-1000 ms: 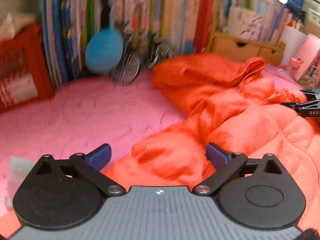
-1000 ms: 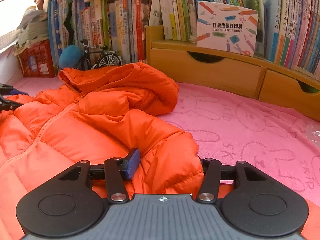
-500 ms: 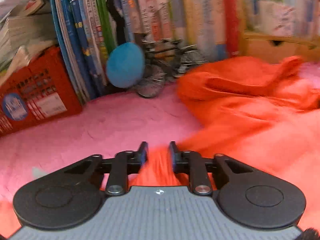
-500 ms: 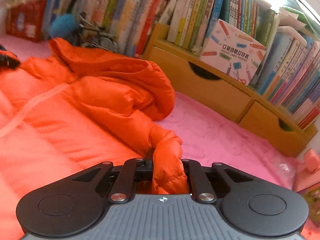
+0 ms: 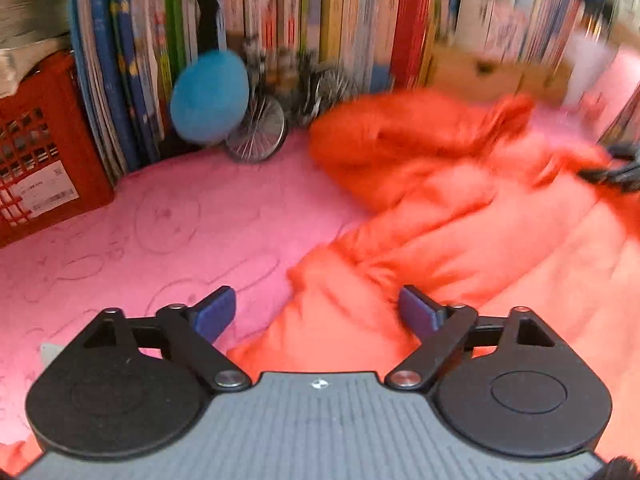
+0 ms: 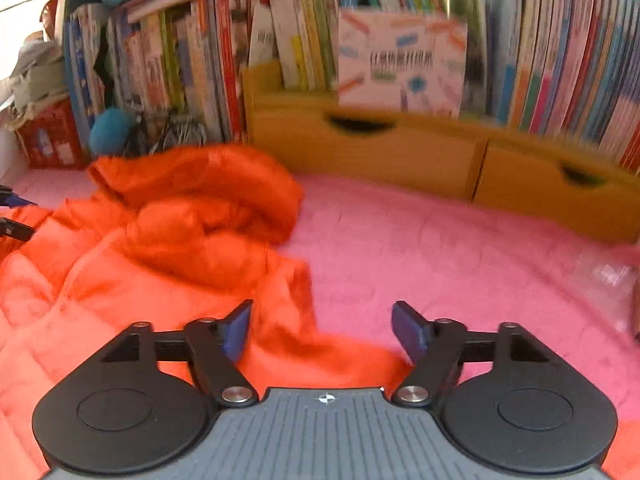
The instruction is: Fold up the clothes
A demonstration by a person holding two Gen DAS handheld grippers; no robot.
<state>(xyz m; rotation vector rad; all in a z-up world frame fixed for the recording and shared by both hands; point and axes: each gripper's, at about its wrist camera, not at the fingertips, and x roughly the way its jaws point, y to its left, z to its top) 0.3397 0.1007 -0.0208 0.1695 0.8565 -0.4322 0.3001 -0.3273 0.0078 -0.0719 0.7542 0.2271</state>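
Lying on the pink blanket, the orange jacket runs its long axis from 6 toward 1 o'clock in my left view, hood pointing at the books. My left gripper stands spread over a sleeve fold. My right gripper stands spread over the jacket's edge, gripping nothing.

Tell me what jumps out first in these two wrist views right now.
The orange puffer jacket dominates, spread over the pink blanket, its hood bunched toward the bookshelf. Both grippers, left and right, are open over its edges, gripping nothing. Behind, a blue pom-pom sits against the packed books.
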